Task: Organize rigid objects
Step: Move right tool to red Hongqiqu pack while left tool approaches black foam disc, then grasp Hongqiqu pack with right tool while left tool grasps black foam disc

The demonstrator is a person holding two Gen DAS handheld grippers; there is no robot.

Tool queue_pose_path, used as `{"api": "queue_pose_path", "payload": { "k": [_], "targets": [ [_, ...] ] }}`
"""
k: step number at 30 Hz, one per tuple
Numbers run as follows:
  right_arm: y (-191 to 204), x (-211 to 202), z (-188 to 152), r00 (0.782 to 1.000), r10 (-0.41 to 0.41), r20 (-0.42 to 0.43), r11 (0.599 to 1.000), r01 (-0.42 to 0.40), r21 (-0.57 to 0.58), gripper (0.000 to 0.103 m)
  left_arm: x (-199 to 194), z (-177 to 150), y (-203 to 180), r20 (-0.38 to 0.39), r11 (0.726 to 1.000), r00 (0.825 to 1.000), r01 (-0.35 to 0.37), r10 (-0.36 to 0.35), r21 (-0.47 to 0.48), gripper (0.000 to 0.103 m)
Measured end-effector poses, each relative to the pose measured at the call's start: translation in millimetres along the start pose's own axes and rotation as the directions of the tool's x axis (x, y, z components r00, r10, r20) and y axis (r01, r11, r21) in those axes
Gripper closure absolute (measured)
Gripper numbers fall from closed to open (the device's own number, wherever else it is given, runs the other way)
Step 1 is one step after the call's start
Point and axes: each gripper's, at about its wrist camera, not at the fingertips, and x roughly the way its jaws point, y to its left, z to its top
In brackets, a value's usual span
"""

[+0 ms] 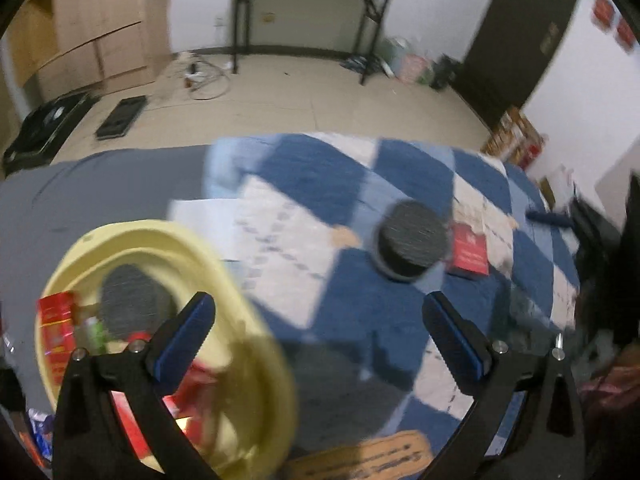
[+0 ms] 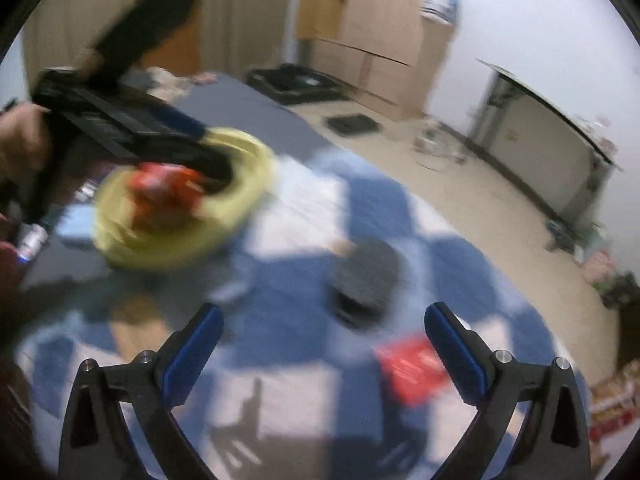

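Observation:
A yellow basin (image 1: 240, 312) sits on the bed at lower left and holds a dark round lid, red packets (image 1: 56, 320) and a green item. My left gripper (image 1: 320, 336) stands open over the blue-and-white checked blanket (image 1: 320, 168), its left finger above the basin's rim, nothing between its pads. A black round tin (image 1: 412, 240) and a red box (image 1: 470, 252) lie ahead on the blanket. In the right wrist view my right gripper (image 2: 324, 344) is open and empty above the blanket, the black tin (image 2: 366, 276) ahead and the red box (image 2: 412, 368) near its right finger. The basin (image 2: 240, 216) lies far left under the left gripper's black body (image 2: 112, 120).
A tan card (image 1: 360, 460) lies on the blanket near the lower edge. Grey sheet (image 1: 100, 192) covers the bed's left part. Beyond the bed are beige floor, a black-legged table (image 1: 312, 12), wooden cabinets (image 1: 100, 28) and a dark door (image 1: 532, 32). A person's hand (image 2: 20, 136) grips the left tool.

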Motion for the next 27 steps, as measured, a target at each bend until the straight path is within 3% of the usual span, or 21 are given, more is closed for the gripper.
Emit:
{"api": "queue_pose_path", "payload": {
  "k": [2, 6, 13, 18, 23, 24, 26, 27],
  "targets": [
    [-30.3, 0.7, -22.1, 0.999, -0.042, -0.005, 0.999, 0.042, 0.008, 0.0, 18.1, 2.0, -19.9, -0.032, 1.0, 0.999, 0.007, -0.006, 0.02, 0.0],
    [-62.5, 7.8, -41.7, 1.0, -0.022, -0.005, 0.996, 0.022, 0.082, 0.0, 43.6, 6.4, -45.9, -0.055, 0.999, 0.998, 0.028, -0.025, 0.044, 0.0],
    [-64.8, 32.6, -49.1, 1.0, 0.01, -0.015, 1.0, -0.01, 0.018, 0.0, 74.0, 22.3, -59.7, -0.04, 0.999, 0.999, 0.022, -0.021, 0.03, 0.0],
    [-79.5, 60.8, -58.4, 0.999, 0.012, -0.039, 0.999, -0.01, 0.05, 0.0, 100.4, 26.1, -65.2, -0.066, 0.999, 0.998, -0.008, 0.011, 0.044, 0.0],
    [-84.2, 79.4, -58.2, 0.999, 0.014, -0.041, 0.999, -0.012, 0.034, 0.001, 113.2, 26.6, -65.0, -0.068, 1.0, 0.998, 0.004, -0.002, 0.027, 0.002],
    [-84.9, 84.1, -57.3, 0.999, 0.017, -0.044, 0.999, -0.015, 0.034, 0.003, 114.1, 26.3, -63.8, -0.06, 1.0, 0.998, -0.007, 0.009, 0.018, 0.005],
    [-84.5, 91.4, -55.9, 0.998, 0.032, -0.051, 0.998, -0.03, 0.046, 0.006, 115.1, 26.2, -64.7, -0.055, 1.0, 0.998, 0.021, -0.02, 0.016, 0.03],
    [-84.1, 94.8, -55.1, 0.998, 0.029, -0.047, 0.998, -0.027, 0.05, 0.007, 113.8, 26.2, -65.8, -0.047, 0.999, 0.998, 0.034, -0.033, 0.019, 0.031]
  ]
}}
